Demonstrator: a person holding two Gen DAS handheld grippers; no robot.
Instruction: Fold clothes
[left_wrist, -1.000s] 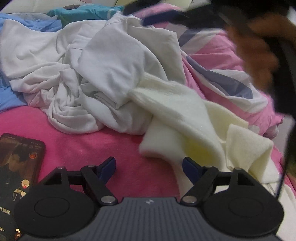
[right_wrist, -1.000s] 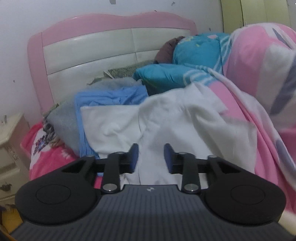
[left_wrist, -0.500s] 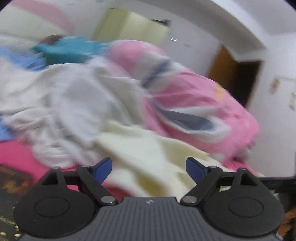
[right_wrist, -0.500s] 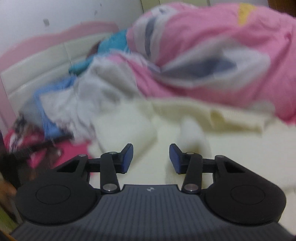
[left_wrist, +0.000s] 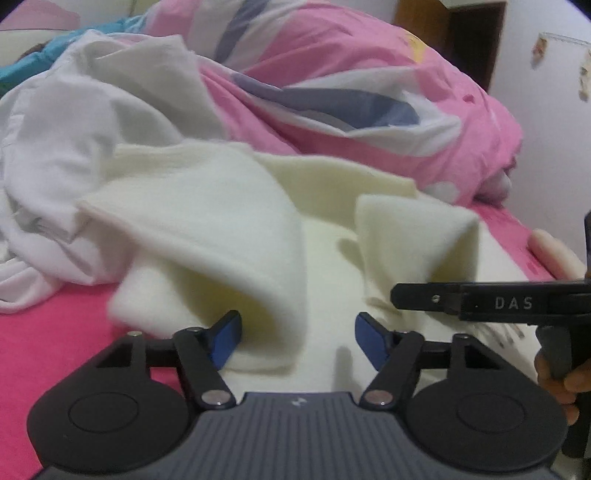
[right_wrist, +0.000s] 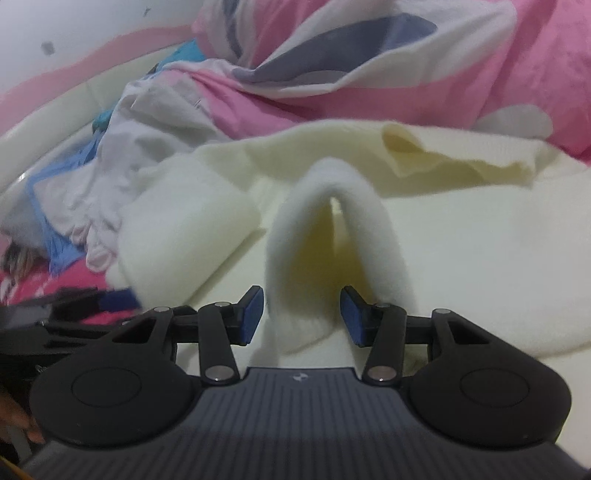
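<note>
lining up both grabs on the cream sweater (left_wrist: 207, 206): left gripper (left_wrist: 297, 341) closing, right gripper (right_wrist: 301, 314) opening, neither pinching yet. i'd bite deep into each fold before lifting.

Cream garment (left_wrist: 229, 218): thick, fleecy, pale yellow-white; crumpled on the pink bed, not yet folded.
Its folds: one broad flap arches over toward the near edge; a second flap (left_wrist: 413, 236) stands up in a peak beside it.
White garment (left_wrist: 74, 133): thin, wrinkled, heaped just beside the cream one, partly under its edge.
Blue garment (right_wrist: 51, 221): light blue, bunched beneath the white heap.
</note>
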